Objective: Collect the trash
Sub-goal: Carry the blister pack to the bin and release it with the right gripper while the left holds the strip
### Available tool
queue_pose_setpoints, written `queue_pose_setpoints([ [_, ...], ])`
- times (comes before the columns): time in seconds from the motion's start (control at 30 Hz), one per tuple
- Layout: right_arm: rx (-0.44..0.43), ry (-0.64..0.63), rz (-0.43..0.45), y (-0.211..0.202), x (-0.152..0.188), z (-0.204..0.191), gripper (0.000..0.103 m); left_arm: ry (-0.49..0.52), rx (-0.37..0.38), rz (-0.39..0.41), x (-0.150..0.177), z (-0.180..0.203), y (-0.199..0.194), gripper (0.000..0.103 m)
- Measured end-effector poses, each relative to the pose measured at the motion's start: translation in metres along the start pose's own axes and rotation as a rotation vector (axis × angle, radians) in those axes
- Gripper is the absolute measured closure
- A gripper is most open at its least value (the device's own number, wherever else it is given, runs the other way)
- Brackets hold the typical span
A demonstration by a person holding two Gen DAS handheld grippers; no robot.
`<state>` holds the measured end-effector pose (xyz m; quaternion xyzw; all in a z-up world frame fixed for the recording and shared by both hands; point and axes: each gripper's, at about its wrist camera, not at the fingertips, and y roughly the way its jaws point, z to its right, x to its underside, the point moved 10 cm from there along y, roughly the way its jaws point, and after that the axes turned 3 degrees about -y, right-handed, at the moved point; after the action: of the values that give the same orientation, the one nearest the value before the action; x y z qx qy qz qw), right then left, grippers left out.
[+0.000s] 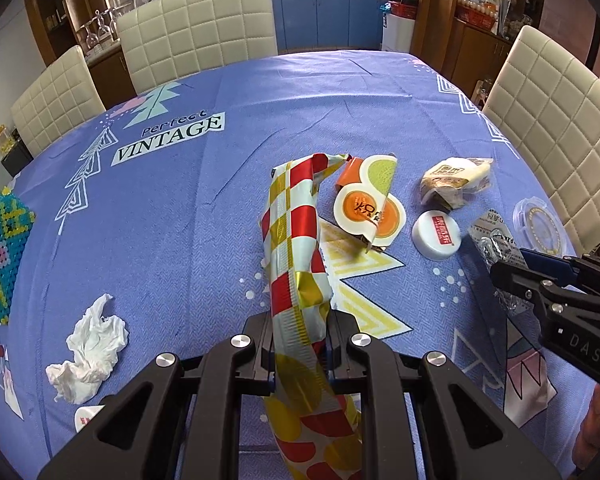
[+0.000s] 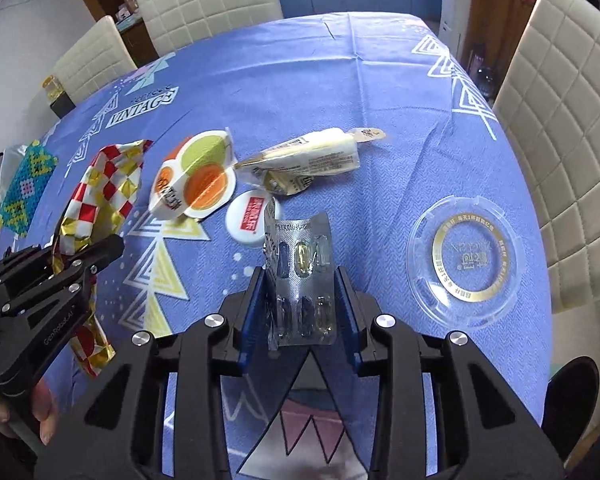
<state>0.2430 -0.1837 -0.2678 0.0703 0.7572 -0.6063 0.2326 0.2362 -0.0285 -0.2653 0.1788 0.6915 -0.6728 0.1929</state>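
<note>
Left hand-held gripper [image 1: 300, 344] clamps checkered wrapper [image 1: 296, 240]; right hand-held gripper [image 2: 302, 300] pinches blister pack [image 2: 300, 276]; white cap [image 2: 246, 216], clear lid [image 2: 466, 260] nearby.

Red, gold and white checked foil wrapper [image 1: 296, 264]: long, crumpled, pinched between the left tongs [image 1: 300, 344], rising ahead of them and trailing below. Silver blister pack [image 2: 300, 280] with part-emptied capsule pockets: upright between the right tongs [image 2: 304, 312], edges against both pads. Flat pouch with orange and green circles [image 1: 370, 204]: just beyond the checked wrapper. White round cap [image 1: 436, 236] and opened cream wrapper [image 1: 456, 180]: ahead, between both tongs. Clear round lid [image 2: 466, 258]: right of the right tongs. Crumpled white tissue [image 1: 90, 350]: left of the left tongs.
</note>
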Motion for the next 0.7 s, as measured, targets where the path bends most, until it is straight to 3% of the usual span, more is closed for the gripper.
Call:
queue_pose_setpoints([
  [0.37, 0.054, 0.030, 0.036, -0.042, 0.028, 0.016, 0.067, 0.065, 0.041, 0.047, 0.008, 0.031, -0.031, 0.087],
  [0.7, 0.122, 0.084, 0.083, -0.088, 0.065, 0.052, 0.067, 0.159, 0.103, 0.095, 0.019, 0.090, -0.062, 0.087],
])
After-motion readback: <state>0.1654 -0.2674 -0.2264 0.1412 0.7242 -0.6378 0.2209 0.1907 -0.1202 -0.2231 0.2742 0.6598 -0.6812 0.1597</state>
